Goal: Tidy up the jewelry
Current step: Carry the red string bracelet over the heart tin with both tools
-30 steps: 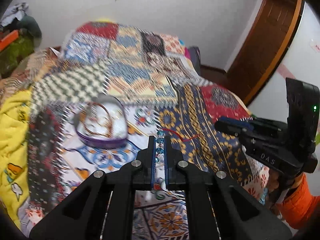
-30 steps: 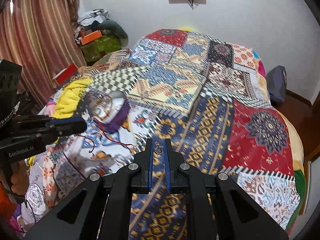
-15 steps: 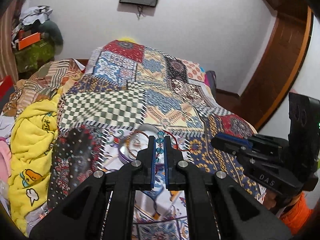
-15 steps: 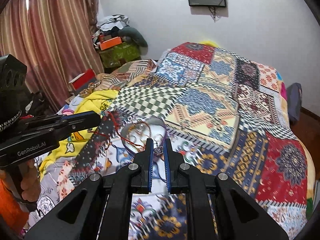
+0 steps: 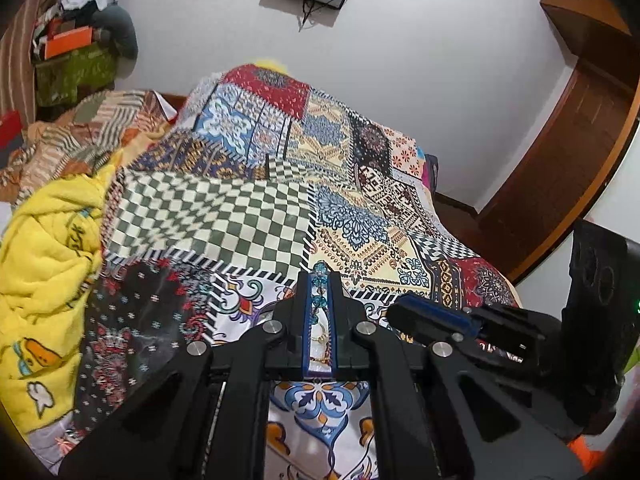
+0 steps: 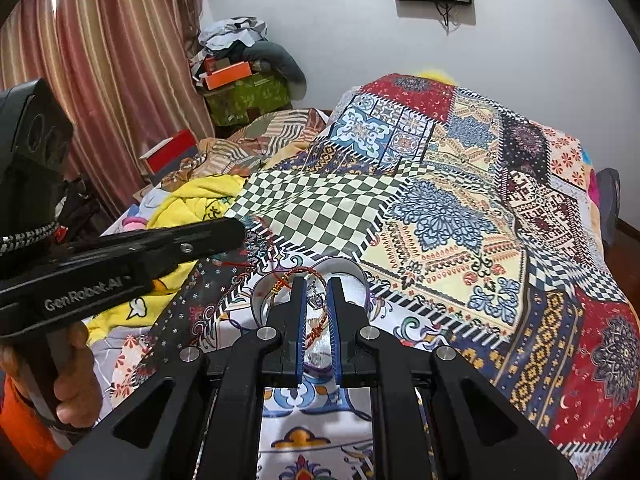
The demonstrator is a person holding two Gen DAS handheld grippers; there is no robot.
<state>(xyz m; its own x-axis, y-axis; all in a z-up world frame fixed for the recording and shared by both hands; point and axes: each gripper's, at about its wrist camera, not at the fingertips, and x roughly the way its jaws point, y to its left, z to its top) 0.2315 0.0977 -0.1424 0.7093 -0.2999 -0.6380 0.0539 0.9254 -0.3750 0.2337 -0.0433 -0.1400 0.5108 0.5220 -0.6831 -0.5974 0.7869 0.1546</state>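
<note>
A person is holding two black grippers over a bed with a bright patchwork quilt (image 6: 448, 216).

The left gripper (image 5: 320, 280) is squeezing a string of blue beads (image 5: 319, 302) between its two fingers. The beads are sticking up past the tips, toward twelve o'clock. Its jaws are nearly together, with only the beads in the gap.

The right gripper (image 6: 316, 292) is pinching a thin bracelet with a tiny silver crown charm (image 6: 316, 301). The charm is sitting right between the blue pads. A red cord (image 6: 296, 273) is running from there toward ten o'clock, to the tip of the left gripper.

Under both grippers a small round box (image 6: 347, 270) is lying on the quilt. It has a purple rim and a shiny inside. The right gripper is hanging just over it, and the box's far wall is peeking out at twelve o'clock from the tips. More gold-looking jewelry is inside, but it is too small to tell what.

A yellow blanket (image 5: 44, 248) is lying at nine o'clock from the left gripper.
</note>
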